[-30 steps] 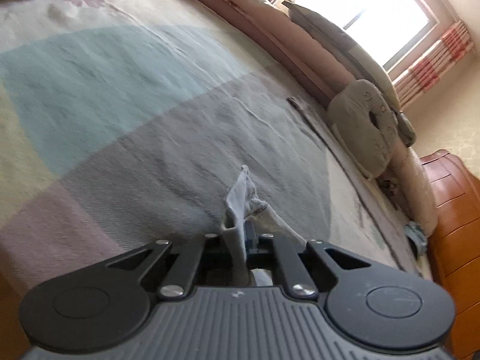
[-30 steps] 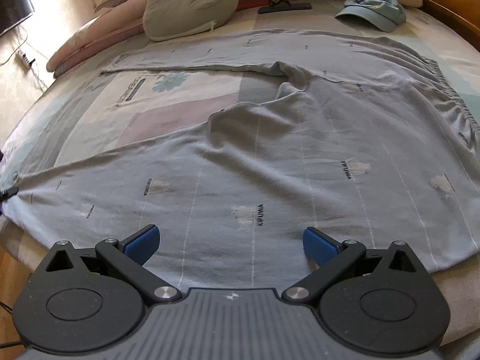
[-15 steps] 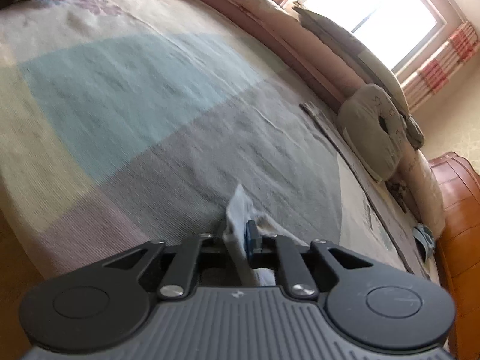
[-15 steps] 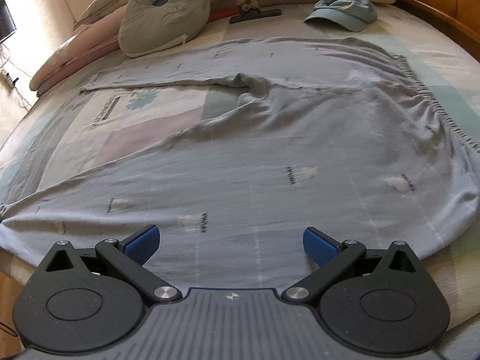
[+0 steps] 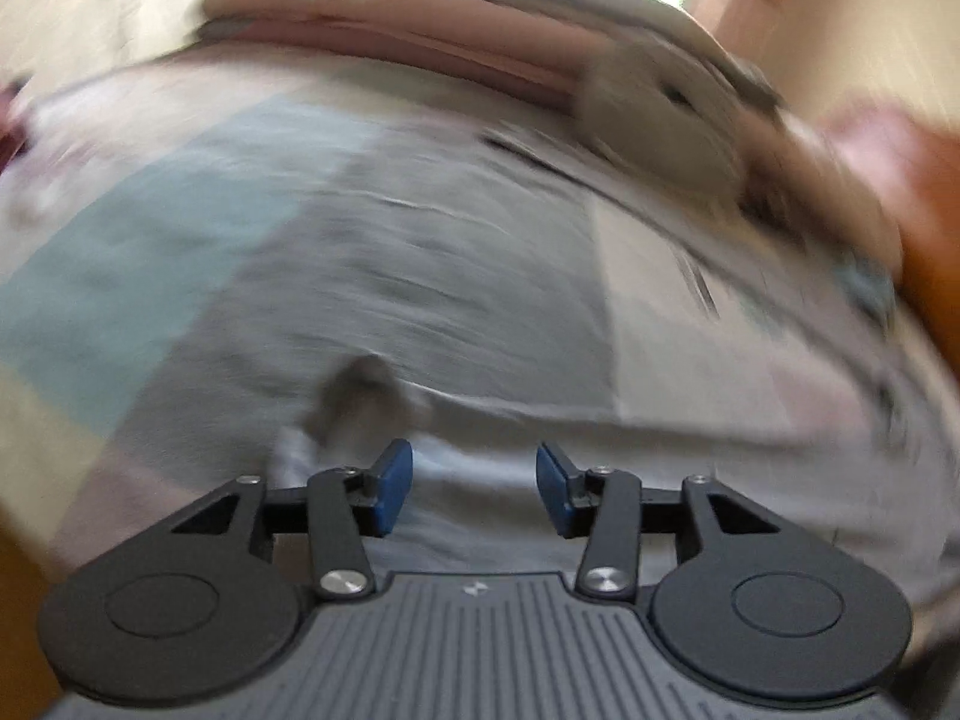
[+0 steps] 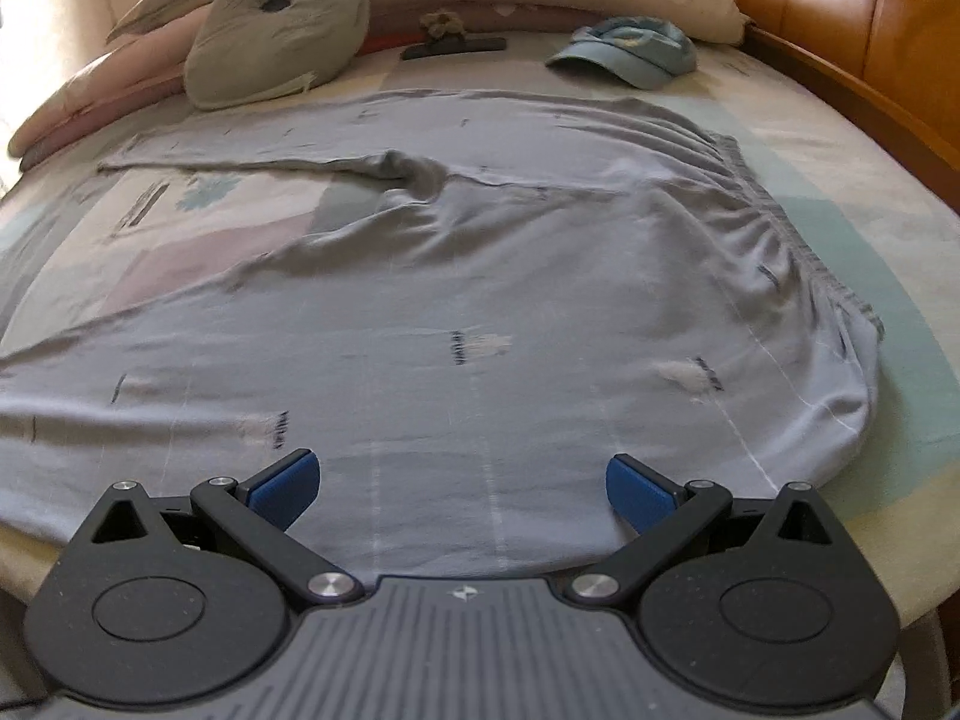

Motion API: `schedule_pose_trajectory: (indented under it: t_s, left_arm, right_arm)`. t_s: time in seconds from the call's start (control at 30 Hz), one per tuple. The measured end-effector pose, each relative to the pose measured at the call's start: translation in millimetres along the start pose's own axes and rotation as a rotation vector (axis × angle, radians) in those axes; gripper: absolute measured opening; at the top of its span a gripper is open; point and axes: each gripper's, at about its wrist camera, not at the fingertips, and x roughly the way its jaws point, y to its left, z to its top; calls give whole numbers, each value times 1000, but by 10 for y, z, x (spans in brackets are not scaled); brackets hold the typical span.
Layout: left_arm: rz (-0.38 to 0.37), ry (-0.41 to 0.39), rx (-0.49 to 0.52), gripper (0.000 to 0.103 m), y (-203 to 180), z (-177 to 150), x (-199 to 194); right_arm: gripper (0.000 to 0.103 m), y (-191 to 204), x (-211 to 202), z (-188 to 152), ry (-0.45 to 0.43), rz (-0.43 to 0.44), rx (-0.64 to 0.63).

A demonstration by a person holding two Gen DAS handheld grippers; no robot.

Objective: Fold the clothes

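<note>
Grey trousers point(image 6: 480, 312) lie spread flat across a patchwork bedspread point(image 6: 888, 240), their gathered waistband at 3 o'clock in the right wrist view and the two legs running off toward 9 o'clock. Small dark printed marks dot the fabric, too blurred to read. The right gripper point(image 6: 462, 486) hangs just above the near leg, blue pads wide apart with nothing between them. Only this view shows a blue cap point(image 6: 630, 54) at 1 o'clock, a grey cushion point(image 6: 276, 42) at 11 o'clock, a dark clip between them and the orange headboard point(image 6: 888, 30) at 2 o'clock. The left wrist view, heavily smeared, catches the left gripper point(image 5: 474, 489) with its jaws opening, the pads clear of the cloth; a bunched trouser cuff point(image 5: 354, 402) lies on the bed just beyond, at 11 o'clock of them.
</note>
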Motion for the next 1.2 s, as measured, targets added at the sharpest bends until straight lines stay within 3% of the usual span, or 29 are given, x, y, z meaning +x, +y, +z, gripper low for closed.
schedule_pose_trajectory:
  t_s: [0.13,0.27,0.37,0.4,0.5,0.63,0.77,0.9,1.03,1.13,1.2]
  left_arm:
    - [38,18,208,50,-360,-157,84]
    - [48,30,189,60,-288,-291,58]
    - [68,49,172,66,-225,-396,-57]
    - [75,61,185,66,-236,-411,-99]
    - [85,109,163,65,-268,-318,-180]
    - [-11,51,234,73,-591,-150,-190]
    - [-59,72,331,73,-1076,-166,35]
    - [-64,130,313,75,-1326,-393,175]
    - [-31,157,295,79,-1349,-538,24]
    - [-37,220,288,78,-1369,-433,-7]
    - [-97,202,243,79,-1423,-272,-26]
  right_arm:
    - [103,325,-53,51,-51,42,-119]
    - [103,658,46,69,-56,97,-214]
    - [103,749,198,-22,27,113,-222]
    - [103,769,155,-105,-10,107,-245]
    - [103,770,65,-198,0,111,-271]
    - [103,788,55,-72,29,119,-264]
    - [103,913,199,56,3,112,-240]
    - [103,960,250,7,-18,106,-225]
    - [103,890,179,-111,-36,133,-242]
    - [103,870,143,-195,-73,139,-249]
    - [103,866,141,-193,-76,140,-249]
